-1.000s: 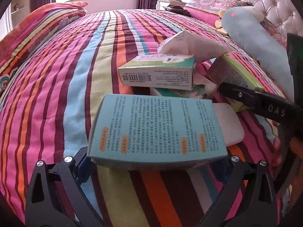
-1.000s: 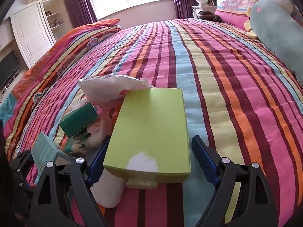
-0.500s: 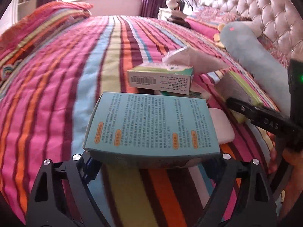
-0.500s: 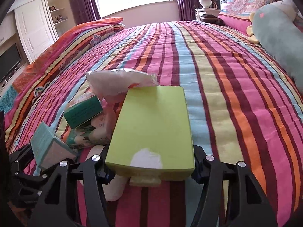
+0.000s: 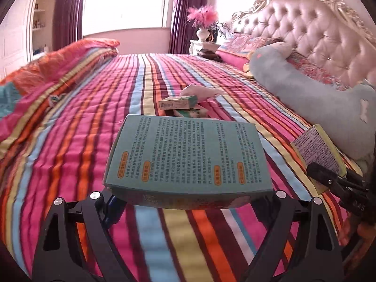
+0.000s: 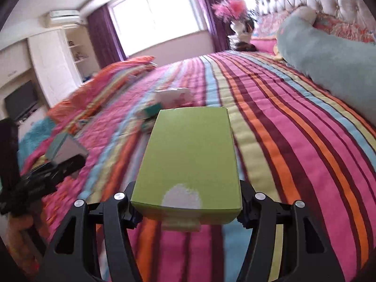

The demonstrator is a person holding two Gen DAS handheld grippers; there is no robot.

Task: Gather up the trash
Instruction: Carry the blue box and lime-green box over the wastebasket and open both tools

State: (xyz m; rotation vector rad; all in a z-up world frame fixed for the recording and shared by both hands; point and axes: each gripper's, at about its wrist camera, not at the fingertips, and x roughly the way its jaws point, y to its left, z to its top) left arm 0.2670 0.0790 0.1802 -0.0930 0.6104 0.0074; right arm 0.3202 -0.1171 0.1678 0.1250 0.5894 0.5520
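Note:
My left gripper [image 5: 188, 202] is shut on a teal printed box [image 5: 188, 155] and holds it above the striped bedspread [image 5: 94, 117]. My right gripper [image 6: 186, 202] is shut on a lime-green box [image 6: 190, 155], also lifted off the bed; that box shows at the right of the left wrist view [image 5: 317, 150]. The teal box shows at the left of the right wrist view [image 6: 64, 145]. More trash lies farther up the bed: a small green-and-white box [image 5: 177, 102], a flat packet [image 5: 192, 112] under it, and a white wrapper [image 5: 199, 91].
A long grey-blue plush pillow [image 5: 305, 89] lies along the right side by the tufted headboard [image 5: 317, 28]. A folded orange quilt [image 5: 70, 58] sits at the left. A nightstand with a vase [image 5: 203, 35] stands beyond the bed.
Both grippers have risen and pulled back from the trash pile with their boxes. The right gripper closed on the lime-green box. The remaining pile now looks smaller and farther away.

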